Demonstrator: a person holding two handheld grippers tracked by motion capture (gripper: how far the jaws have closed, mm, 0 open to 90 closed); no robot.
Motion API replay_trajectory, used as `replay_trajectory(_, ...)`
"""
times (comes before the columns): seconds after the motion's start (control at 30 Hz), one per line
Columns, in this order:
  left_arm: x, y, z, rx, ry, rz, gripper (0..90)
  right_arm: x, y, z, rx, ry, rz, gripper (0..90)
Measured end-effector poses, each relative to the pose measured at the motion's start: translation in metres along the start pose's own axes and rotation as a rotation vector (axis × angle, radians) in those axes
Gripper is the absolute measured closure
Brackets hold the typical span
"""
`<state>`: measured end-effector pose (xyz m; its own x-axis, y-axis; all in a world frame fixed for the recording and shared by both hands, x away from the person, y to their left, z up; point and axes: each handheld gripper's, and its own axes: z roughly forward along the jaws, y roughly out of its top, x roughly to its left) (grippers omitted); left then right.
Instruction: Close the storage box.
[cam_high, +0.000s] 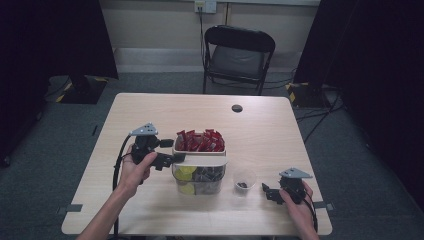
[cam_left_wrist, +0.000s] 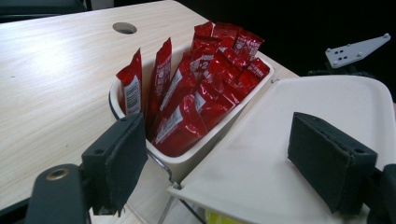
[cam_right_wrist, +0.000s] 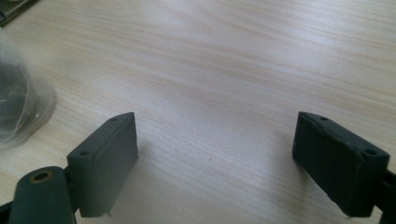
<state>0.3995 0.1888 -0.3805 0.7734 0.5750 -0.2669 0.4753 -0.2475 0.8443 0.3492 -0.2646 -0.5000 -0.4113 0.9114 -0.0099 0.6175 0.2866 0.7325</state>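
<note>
A white tray (cam_high: 199, 151) packed with upright red packets (cam_high: 200, 141) sits on top of a clear two-level holder (cam_high: 198, 181) at the table's middle. Yellow and dark items lie in its lower level. My left gripper (cam_high: 172, 150) is open at the holder's left side. In the left gripper view its jaws straddle the tray's near corner (cam_left_wrist: 196, 156) and a flat white shelf (cam_left_wrist: 289, 140), with the red packets (cam_left_wrist: 201, 88) just beyond. My right gripper (cam_high: 267, 192) rests open near the front right, over bare table (cam_right_wrist: 219, 84), right of a clear cup (cam_high: 244, 181).
The clear cup (cam_right_wrist: 18, 102) holds something dark and stands between the holder and my right gripper. A cable hole (cam_high: 237, 108) is in the far part of the tabletop. A black folding chair (cam_high: 237, 55) stands behind the table.
</note>
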Motion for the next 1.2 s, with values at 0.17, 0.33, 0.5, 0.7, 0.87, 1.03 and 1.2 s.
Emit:
replay_trajectory(0.17,0.001,-0.003,0.000,0.011,0.003,-0.001,19.0,0.000,0.000,0.000,0.000,-0.001,0.001,13.7)
replay_trajectory(0.33,0.005,-0.009,0.003,0.033,0.012,-0.011,18.9,0.000,0.000,0.000,0.001,-0.002,0.001,13.7)
replay_trajectory(0.5,0.005,-0.013,0.008,0.071,0.025,-0.017,18.8,0.000,0.000,0.000,0.005,-0.003,0.001,13.7)
replay_trajectory(0.7,0.004,-0.018,0.016,0.119,0.039,-0.013,18.7,0.000,0.000,0.000,0.006,-0.005,0.002,13.8)
replay_trajectory(0.87,0.007,-0.021,0.018,0.121,0.024,-0.014,17.8,0.000,0.000,0.000,0.002,-0.003,0.002,13.7)
replay_trajectory(1.03,0.008,-0.024,0.018,0.115,0.028,-0.030,15.5,0.000,0.000,0.000,0.001,-0.003,0.002,13.7)
replay_trajectory(1.2,0.005,-0.022,0.017,0.123,0.043,-0.023,15.8,0.000,0.000,0.000,-0.003,-0.004,0.001,13.6)
